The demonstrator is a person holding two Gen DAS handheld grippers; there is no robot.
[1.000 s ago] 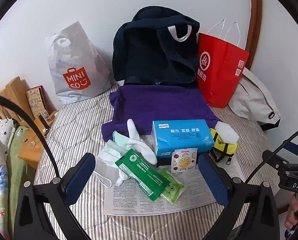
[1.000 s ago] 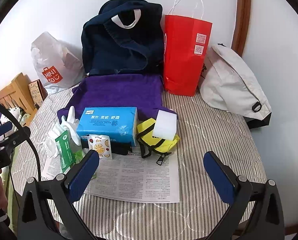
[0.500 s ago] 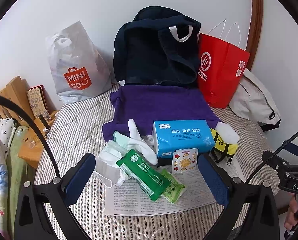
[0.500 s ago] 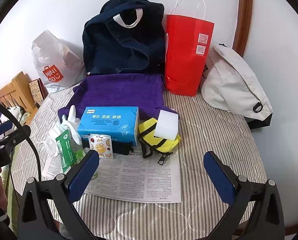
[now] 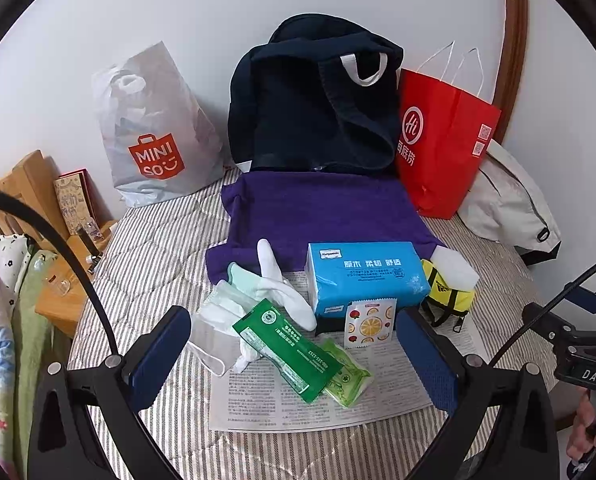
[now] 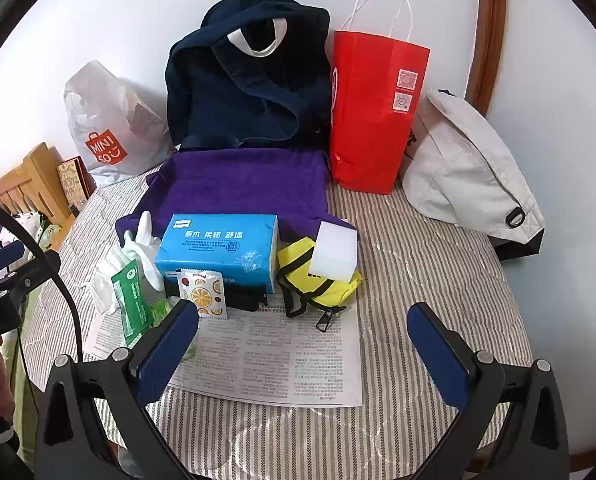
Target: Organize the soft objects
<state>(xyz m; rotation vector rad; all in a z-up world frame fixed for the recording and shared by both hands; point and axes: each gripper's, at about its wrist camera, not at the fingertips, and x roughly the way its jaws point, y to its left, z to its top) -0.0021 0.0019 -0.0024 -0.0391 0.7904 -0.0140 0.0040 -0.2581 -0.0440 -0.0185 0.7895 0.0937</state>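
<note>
A striped bed (image 6: pixel 417 264) carries the whole jumble, with nothing yet sorted as far as an onlooker can judge. Using the blue tissue pack (image 6: pixel 218 250) as the marker: behind it slumps a dark navy bag (image 6: pixel 250 80) against the wall, mouth open; to that bag's right stands a red paper bag (image 6: pixel 373 112), then a pale grey bag (image 6: pixel 465 172) on its side, and far to the left a white plastic shopping bag (image 6: pixel 110 120). A purple towel (image 6: pixel 242 184) lies spread directly behind the tissue pack, running under it. A sheet of newspaper (image 6: pixel 274 356) lies in front. Just right of the pack sits a yellow pouch (image 6: pixel 321 284) with a white sponge block (image 6: pixel 333 250) resting on top. Left of the pack lie white gloves (image 5: pixel 278 284), a face mask (image 5: pixel 214 328), a long green packet (image 5: pixel 286 348) and a pale green wipes packet (image 5: pixel 345 376) beneath it. Leaning against the pack's front is a small fruit-print sachet (image 6: pixel 202 294).

The left claw (image 5: pixel 294 360) hangs spread wide above the green packets, gripping nothing; the right claw (image 6: pixel 301 344) is equally wide and empty over the newspaper. Every item looks left to gather, presumably into one of the bags.
</note>
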